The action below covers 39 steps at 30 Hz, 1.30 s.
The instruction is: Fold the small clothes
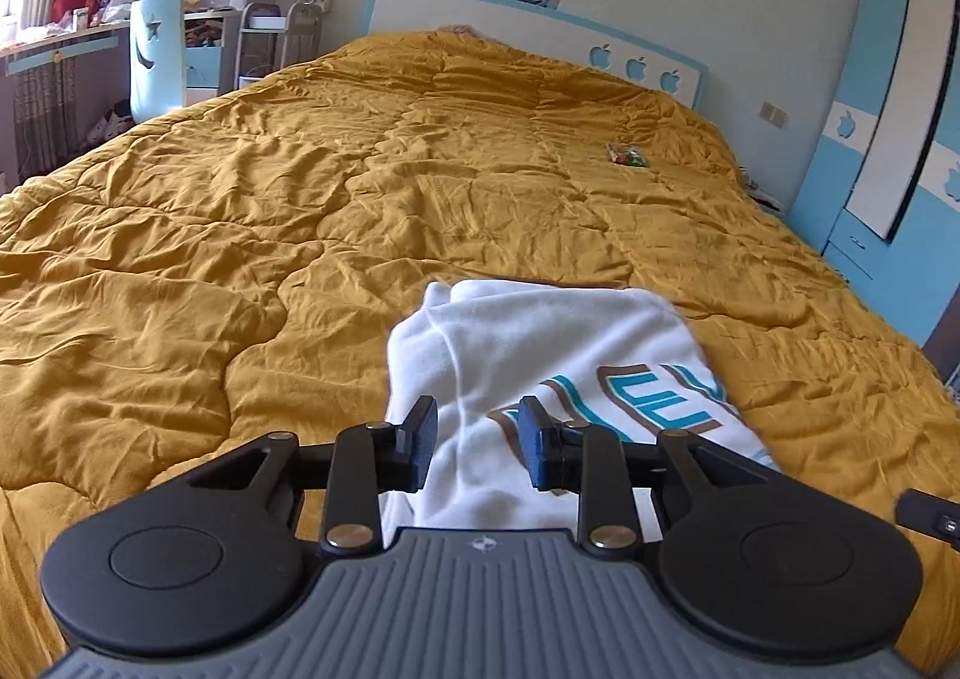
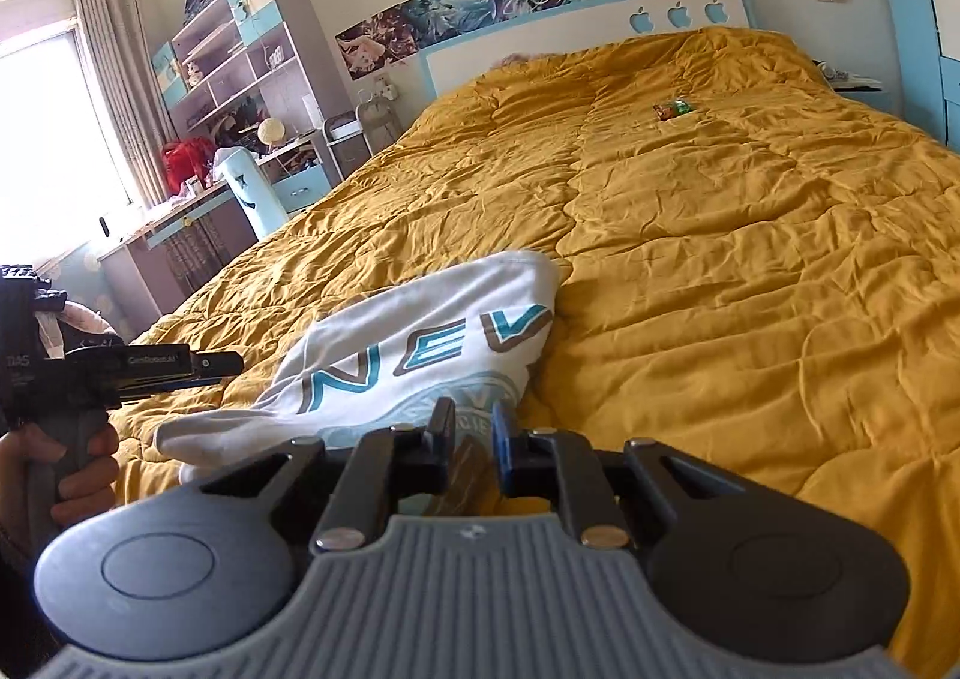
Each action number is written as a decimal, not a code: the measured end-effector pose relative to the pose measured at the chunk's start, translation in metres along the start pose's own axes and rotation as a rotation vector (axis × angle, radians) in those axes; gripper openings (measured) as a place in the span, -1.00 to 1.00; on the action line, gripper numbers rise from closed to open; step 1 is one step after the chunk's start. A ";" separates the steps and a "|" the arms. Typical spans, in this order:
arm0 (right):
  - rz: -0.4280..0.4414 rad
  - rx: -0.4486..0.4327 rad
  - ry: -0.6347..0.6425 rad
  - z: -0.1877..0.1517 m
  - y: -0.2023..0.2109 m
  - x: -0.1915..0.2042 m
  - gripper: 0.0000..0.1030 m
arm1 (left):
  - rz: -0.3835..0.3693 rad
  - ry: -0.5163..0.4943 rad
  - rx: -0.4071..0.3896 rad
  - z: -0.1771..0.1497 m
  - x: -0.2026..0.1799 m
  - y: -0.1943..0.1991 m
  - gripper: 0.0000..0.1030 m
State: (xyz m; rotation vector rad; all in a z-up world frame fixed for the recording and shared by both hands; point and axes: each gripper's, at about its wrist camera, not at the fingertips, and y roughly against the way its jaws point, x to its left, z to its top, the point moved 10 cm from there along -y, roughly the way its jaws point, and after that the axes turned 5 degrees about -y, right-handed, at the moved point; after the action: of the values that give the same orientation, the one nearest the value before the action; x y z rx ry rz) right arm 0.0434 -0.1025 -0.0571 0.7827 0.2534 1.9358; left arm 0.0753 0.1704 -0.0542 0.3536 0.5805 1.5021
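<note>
Left wrist view: the left tool [image 1: 477,442] has its 2 fingers spread, with a clear gap between them. The white shirt [image 1: 540,343] lies on the mustard quilt [image 1: 270,199] just ahead of and under the fingers; white cloth shows in the gap, but neither pad presses on it. Teal and brown lettering is visible on the shirt's right part. A small green and red packet [image 1: 627,156] lies well apart, far up the bed toward the white and blue headboard [image 1: 540,28]. A pale blue chair [image 1: 157,58] stands at the bed's left side.

Right wrist view: the right tool [image 2: 474,439] has its fingers drawn close, leaving only a narrow slit. Whether a fold of cloth is caught in that slit is hard to tell, since the spot is dark and blurred. The shirt [image 2: 420,343] lies bunched on the quilt [image 2: 720,259], stretching left and away from the fingers, lettering face up. At the left edge a hand [image 2: 66,469] grips the handle of the left tool [image 2: 222,364].
</note>
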 end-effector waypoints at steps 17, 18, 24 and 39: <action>-0.012 0.230 0.149 -0.062 -0.059 0.022 -0.84 | -0.076 -0.043 0.212 -0.070 -0.044 -0.019 -0.79; -0.024 0.239 0.172 -0.064 -0.060 0.023 -0.84 | -0.080 -0.028 0.213 -0.071 -0.043 -0.019 -0.79; -0.011 0.235 0.176 -0.061 -0.058 0.021 -0.84 | -0.084 0.026 0.177 -0.065 -0.036 -0.012 -0.87; 0.020 0.228 0.109 -0.059 -0.055 0.016 -0.83 | 0.111 0.004 0.096 -0.056 -0.008 -0.010 -0.67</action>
State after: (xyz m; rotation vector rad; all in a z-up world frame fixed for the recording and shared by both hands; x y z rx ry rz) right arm 0.0414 -0.0526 -0.1228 0.8295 0.5419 1.9937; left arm 0.0522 0.1551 -0.1040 0.4636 0.6460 1.5844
